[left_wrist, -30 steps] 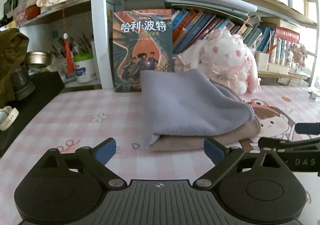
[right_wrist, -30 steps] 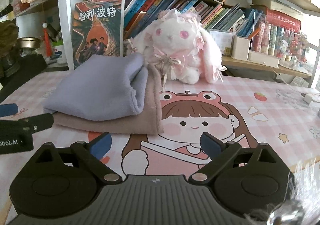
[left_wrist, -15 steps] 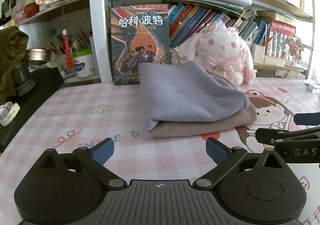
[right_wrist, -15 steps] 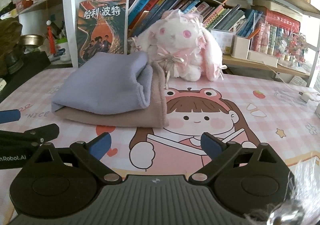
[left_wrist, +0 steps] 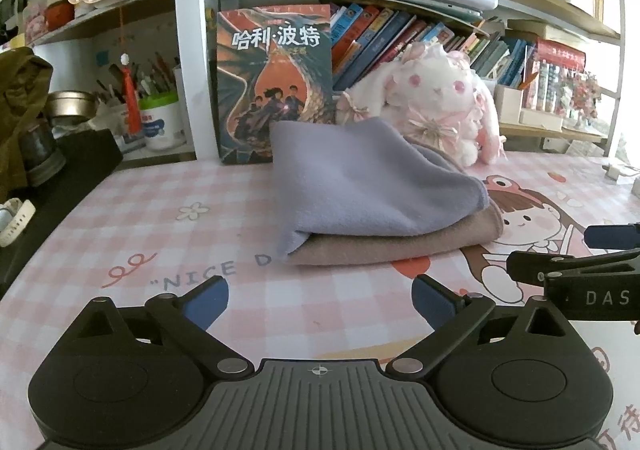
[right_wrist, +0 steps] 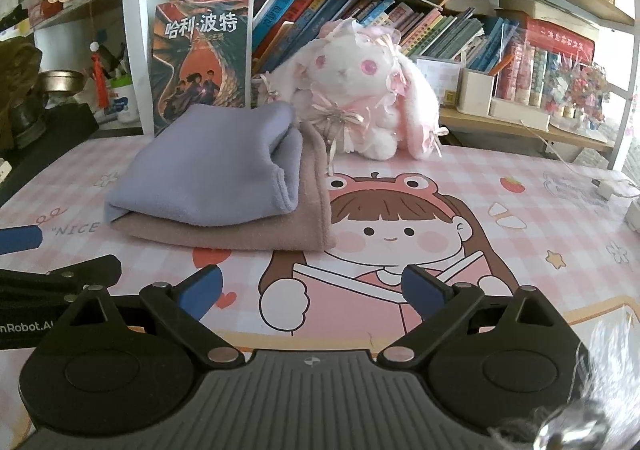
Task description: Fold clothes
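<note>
A folded lilac cloth [left_wrist: 360, 186] [right_wrist: 216, 166] lies on top of a folded tan cloth [left_wrist: 400, 242] [right_wrist: 256, 230], stacked on the pink cartoon desk mat [left_wrist: 160, 250] [right_wrist: 520, 250]. My left gripper [left_wrist: 320, 300] stands open, a short way in front of the stack, with nothing between its blue pads. My right gripper [right_wrist: 312, 292] is open too, in front and to the right of the stack, holding nothing. Each gripper's fingers show at the edge of the other's view.
A white plush rabbit [left_wrist: 440, 102] [right_wrist: 360, 98] sits right behind the stack. A large book [left_wrist: 276, 78] [right_wrist: 200, 62] stands against the shelf post. Shelves of books fill the back. A black surface [left_wrist: 60, 186] with a watch borders the mat's left. Cables [right_wrist: 608, 186] lie far right.
Both grippers have drawn back from the folded stack, which now sits farther away and higher in each view. The cloths have not moved. Both grippers stay open.
</note>
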The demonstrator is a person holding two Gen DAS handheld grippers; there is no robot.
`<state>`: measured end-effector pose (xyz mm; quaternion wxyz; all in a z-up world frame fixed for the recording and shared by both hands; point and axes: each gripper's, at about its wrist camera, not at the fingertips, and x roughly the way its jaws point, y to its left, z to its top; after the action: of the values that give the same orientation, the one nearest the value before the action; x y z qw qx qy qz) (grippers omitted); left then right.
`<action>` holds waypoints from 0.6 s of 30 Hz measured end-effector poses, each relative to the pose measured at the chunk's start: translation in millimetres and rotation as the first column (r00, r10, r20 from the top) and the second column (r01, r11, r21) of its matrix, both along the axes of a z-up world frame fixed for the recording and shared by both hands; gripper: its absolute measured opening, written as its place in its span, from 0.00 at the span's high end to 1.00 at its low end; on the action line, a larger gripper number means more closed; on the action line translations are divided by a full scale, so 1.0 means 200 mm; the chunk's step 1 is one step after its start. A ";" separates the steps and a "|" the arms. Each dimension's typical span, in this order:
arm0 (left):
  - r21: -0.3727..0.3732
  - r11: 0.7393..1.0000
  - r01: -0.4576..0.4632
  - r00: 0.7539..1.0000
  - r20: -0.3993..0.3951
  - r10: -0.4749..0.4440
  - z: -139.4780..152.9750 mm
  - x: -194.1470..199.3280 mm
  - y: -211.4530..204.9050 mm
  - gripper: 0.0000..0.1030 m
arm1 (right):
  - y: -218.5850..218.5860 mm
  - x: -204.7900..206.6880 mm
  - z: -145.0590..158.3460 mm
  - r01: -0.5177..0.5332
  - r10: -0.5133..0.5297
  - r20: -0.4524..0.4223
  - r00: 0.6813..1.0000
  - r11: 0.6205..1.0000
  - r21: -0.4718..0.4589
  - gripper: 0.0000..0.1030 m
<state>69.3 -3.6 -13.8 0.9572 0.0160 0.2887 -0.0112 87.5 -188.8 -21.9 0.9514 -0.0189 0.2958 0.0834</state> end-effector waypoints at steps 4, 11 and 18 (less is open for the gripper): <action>0.009 1.000 0.009 1.000 -0.008 -0.009 -0.01 0.00 0.00 0.03 | 0.00 -0.01 0.00 0.001 -0.001 -0.005 1.000 1.000 0.002 0.06; 0.011 1.000 0.010 1.000 -0.020 -0.010 -0.01 0.00 0.00 0.03 | 0.00 -0.01 -0.01 0.000 0.000 -0.013 1.000 1.000 0.003 0.06; 0.008 1.000 0.008 1.000 -0.028 -0.008 -0.02 0.01 0.01 0.03 | 0.00 -0.01 -0.01 0.001 -0.001 -0.016 1.000 1.000 0.005 0.06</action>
<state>71.5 -2.3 -17.1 0.9530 0.0210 0.3020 -0.0142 86.4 -188.6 -23.9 0.9490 -0.0158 0.3034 0.0839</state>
